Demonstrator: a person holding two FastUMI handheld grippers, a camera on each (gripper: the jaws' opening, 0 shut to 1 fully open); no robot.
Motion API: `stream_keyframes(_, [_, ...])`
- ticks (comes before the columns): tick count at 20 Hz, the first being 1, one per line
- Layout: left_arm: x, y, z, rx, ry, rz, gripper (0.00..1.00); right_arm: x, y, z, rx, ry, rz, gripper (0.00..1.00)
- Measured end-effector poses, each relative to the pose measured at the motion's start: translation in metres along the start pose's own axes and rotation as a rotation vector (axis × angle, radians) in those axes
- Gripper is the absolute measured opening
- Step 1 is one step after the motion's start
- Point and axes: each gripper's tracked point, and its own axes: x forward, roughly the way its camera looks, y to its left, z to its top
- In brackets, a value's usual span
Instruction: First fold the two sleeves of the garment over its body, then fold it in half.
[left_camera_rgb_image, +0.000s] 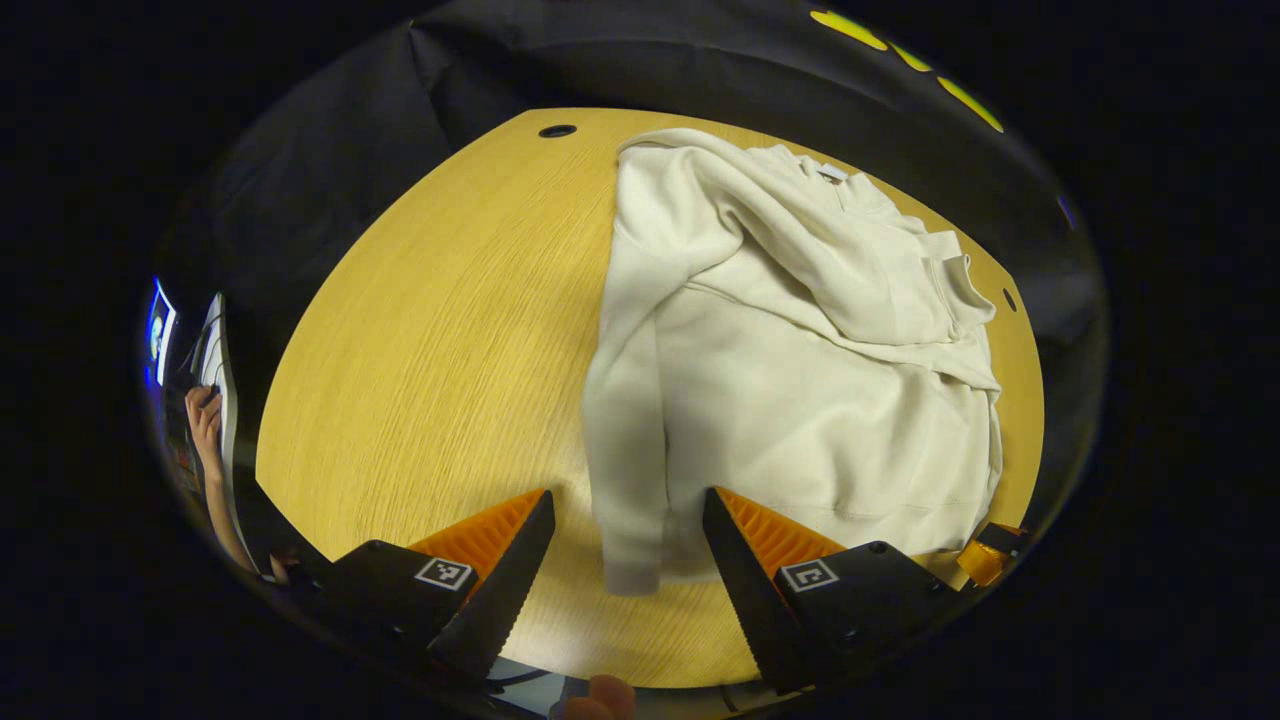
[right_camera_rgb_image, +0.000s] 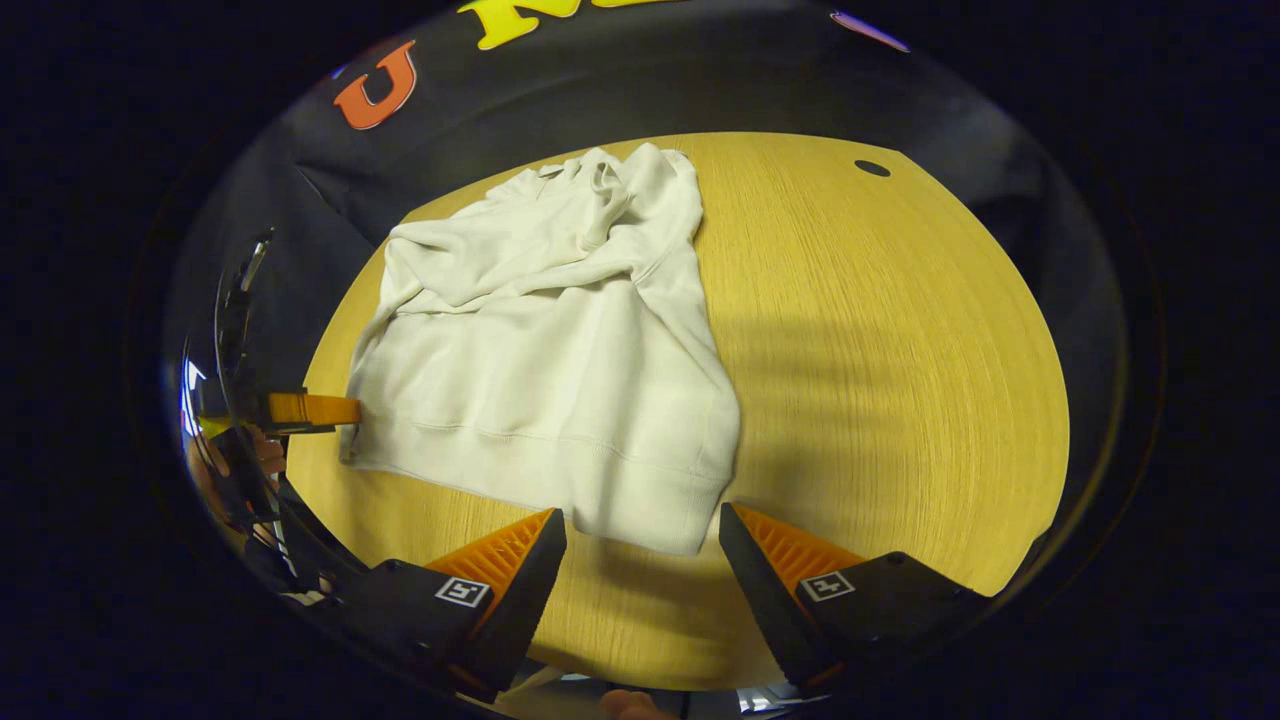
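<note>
A cream sweatshirt (left_camera_rgb_image: 800, 400) lies flat on the wooden table (left_camera_rgb_image: 430, 350), collar at the far side and hem toward me. One sleeve crosses its chest; the other runs down its left edge, with the cuff (left_camera_rgb_image: 630, 570) lying between the fingers of my open left gripper (left_camera_rgb_image: 628, 512). In the right gripper view the sweatshirt (right_camera_rgb_image: 540, 380) has its near right hem corner (right_camera_rgb_image: 660, 525) between the fingers of my open right gripper (right_camera_rgb_image: 642, 518). Each gripper shows small in the other's view, at the hem's far corner: the right gripper (left_camera_rgb_image: 990, 555) and the left gripper (right_camera_rgb_image: 310, 408).
The table has round cable holes (left_camera_rgb_image: 557, 131) (right_camera_rgb_image: 872, 168) near its far edge. Bare wood (right_camera_rgb_image: 900, 350) spreads beside the garment. A person's hand (left_camera_rgb_image: 205, 420) and a lit screen (left_camera_rgb_image: 158, 330) are off the table's left side. Black cloth walls surround the table.
</note>
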Motion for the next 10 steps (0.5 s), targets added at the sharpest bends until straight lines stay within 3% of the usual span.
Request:
stream_keyframes(2, [-0.002,-0.005,0.011,-0.029,0.032,-0.013,0.96,0.008,-0.003,-0.001,0.006,0.03,-0.035,0.92])
stream_keyframes(5, [-0.006,-0.02,0.035,-0.026,0.063,-0.036,0.96,0.015,0.005,0.0,0.008,0.058,-0.026,0.96])
stream_keyframes(6, [-0.008,-0.024,0.042,-0.023,0.079,-0.039,0.95,0.017,0.006,0.0,0.005,0.067,-0.029,0.92])
stream_keyframes(9, [-0.023,-0.035,0.073,0.043,0.107,-0.011,0.91,0.021,0.007,0.0,-0.004,0.104,-0.047,0.96])
stream_keyframes(10, [-0.028,-0.038,0.085,0.052,0.113,-0.011,0.92,0.022,0.005,0.002,-0.014,0.111,-0.06,0.92])
